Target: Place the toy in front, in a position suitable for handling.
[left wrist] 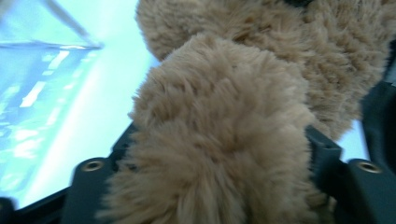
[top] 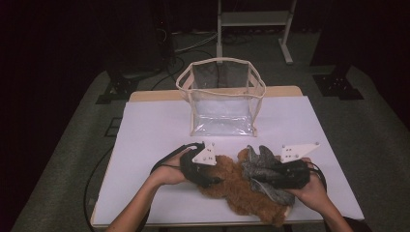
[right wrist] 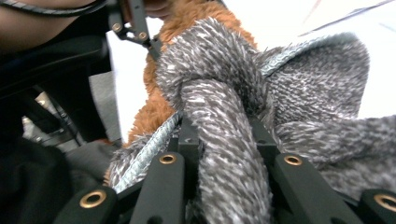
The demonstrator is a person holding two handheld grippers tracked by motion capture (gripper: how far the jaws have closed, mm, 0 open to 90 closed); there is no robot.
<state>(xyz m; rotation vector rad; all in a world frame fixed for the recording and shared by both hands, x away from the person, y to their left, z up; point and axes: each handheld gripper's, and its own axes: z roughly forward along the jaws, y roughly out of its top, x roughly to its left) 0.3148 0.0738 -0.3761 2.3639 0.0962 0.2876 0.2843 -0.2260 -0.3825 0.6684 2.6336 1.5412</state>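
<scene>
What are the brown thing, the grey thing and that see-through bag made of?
Brown cloth: looks like long-pile fleece or faux fur, shaggy and matte. Grey cloth: fuzzy flecked knit, seemingly chenille, with a ribbed hem. Bag: clear glossy plastic, probably vinyl, with beige fabric-like trim.

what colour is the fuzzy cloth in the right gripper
Grey flecked with white, a mottled knit look. The grey cloth shows best in the right gripper view, pinched by the right gripper.
</scene>
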